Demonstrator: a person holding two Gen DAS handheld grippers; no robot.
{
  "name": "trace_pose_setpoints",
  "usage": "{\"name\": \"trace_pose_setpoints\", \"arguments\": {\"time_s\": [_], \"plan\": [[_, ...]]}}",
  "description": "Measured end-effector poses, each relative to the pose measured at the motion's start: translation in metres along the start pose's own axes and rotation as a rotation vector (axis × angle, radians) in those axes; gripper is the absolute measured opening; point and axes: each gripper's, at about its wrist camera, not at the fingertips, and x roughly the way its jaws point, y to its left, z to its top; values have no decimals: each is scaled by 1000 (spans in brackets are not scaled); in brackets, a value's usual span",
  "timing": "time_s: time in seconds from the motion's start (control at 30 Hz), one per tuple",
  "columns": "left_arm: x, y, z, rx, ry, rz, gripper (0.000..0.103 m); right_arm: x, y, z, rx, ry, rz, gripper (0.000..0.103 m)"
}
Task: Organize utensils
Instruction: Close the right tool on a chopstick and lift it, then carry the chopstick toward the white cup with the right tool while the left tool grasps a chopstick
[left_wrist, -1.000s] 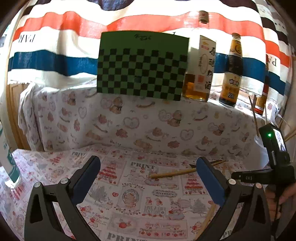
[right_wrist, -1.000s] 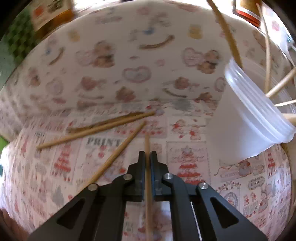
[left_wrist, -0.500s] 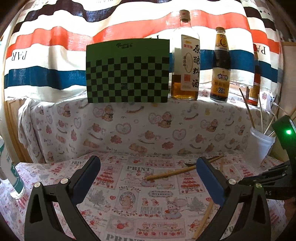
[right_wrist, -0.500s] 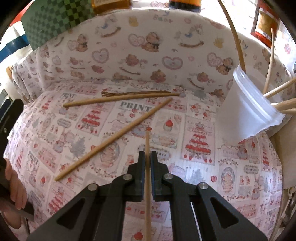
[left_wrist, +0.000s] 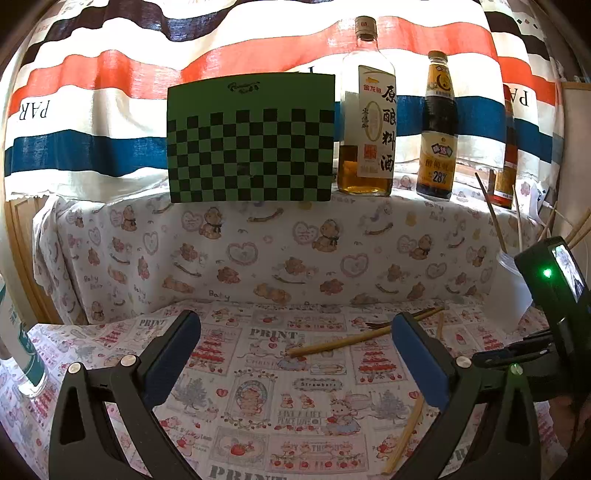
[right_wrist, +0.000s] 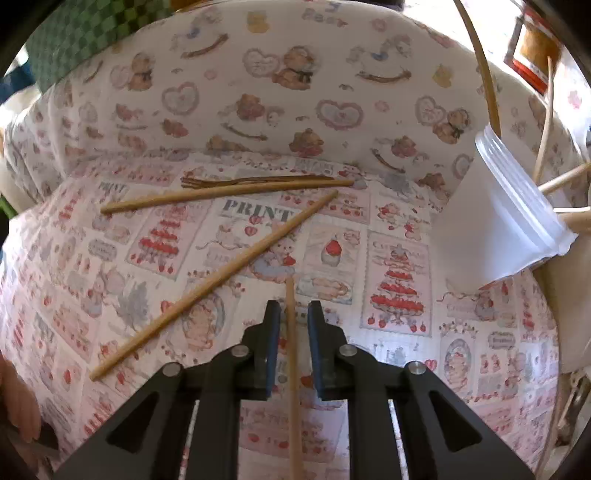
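Note:
In the right wrist view my right gripper (right_wrist: 291, 310) points down at the printed tablecloth. A bamboo chopstick (right_wrist: 292, 354) runs between its jaws, which are opening, with a small gap on each side of the stick. Two more chopsticks (right_wrist: 221, 273) (right_wrist: 225, 192) and a dark wooden fork (right_wrist: 240, 181) lie beyond it. A translucent plastic cup (right_wrist: 495, 221) with several sticks in it stands at the right. My left gripper (left_wrist: 295, 321) hovers open over the cloth with nothing between its fingers; a chopstick (left_wrist: 340, 341) lies ahead of it.
On the cloth-covered ledge behind stand a green checkerboard card (left_wrist: 251, 140), a cooking wine bottle (left_wrist: 367, 129) and a dark sauce bottle (left_wrist: 437, 140). A bottle (left_wrist: 20, 354) stands at the left edge. The right tool's camera body (left_wrist: 557, 280) hides part of the cup. A person's hand (right_wrist: 18, 398) shows low left.
My right gripper's jaws, shut on the chopstick before, have parted from it. The right wrist view has shifted over the cloth. The left gripper stays open.

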Motion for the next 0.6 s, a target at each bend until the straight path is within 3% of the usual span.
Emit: {"name": "trace_pose_setpoints", "arguments": {"time_s": [0.1,0.23,0.37,0.53,0.6], "plan": [[2,0,0,0,5,-3,103,4,2,1,-28,-9,-2,4],[2,1,-1,-8,7,4,103,1,-6,-3,13,-18,-39,4],[-1,-2,-3,3,1,55,103,-28,-28,-14,59,-106,-20,4],[4,-2,-6,-30,78,-26,103,-53,-46,-36,87,-194,57,4],[1,-9,-5,18,82,-16,103,-54,-51,-43,105,-200,70,4]]}}
